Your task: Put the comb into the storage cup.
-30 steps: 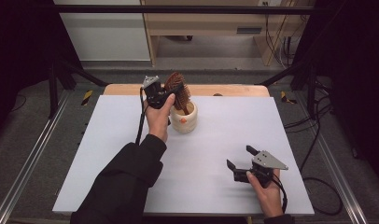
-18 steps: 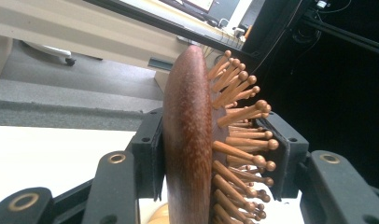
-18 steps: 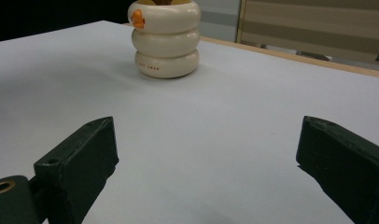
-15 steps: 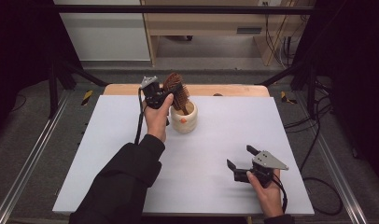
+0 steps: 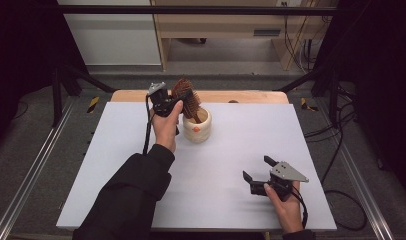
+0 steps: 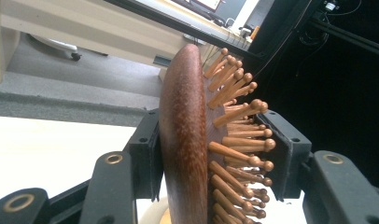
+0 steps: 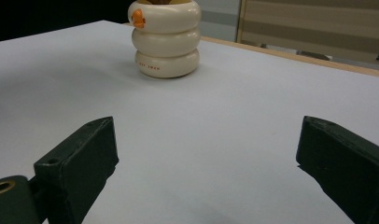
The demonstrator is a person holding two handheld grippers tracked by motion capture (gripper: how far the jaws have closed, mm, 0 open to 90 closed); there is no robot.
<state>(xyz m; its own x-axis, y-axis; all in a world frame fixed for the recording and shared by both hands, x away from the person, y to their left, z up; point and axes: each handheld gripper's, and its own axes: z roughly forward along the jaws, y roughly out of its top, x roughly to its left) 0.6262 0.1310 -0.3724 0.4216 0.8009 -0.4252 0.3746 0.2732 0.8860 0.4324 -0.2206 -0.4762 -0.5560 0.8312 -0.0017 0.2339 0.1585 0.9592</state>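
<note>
A brown wooden hairbrush (image 5: 187, 95) stands tilted with its handle in a cream ringed cup (image 5: 198, 131) at the back middle of the white table (image 5: 251, 125). My left gripper (image 5: 178, 103) is at the brush head, shut on it. In the left gripper view one pad lies against the wooden back of the hairbrush (image 6: 185, 140) and the other against the bristle tips, with my left gripper (image 6: 215, 154) around the head. My right gripper (image 5: 257, 168) rests open near the front right, with nothing between its jaws. Ahead of my right gripper (image 7: 208, 154) stands the cup (image 7: 165, 39), with an orange mark near its rim.
A wooden strip (image 5: 251, 96) runs along the table's back edge. Metal rails (image 5: 36, 170) flank the table on both sides. Wooden furniture (image 5: 216, 25) stands beyond it on the floor. Cables (image 5: 336, 165) hang at the right.
</note>
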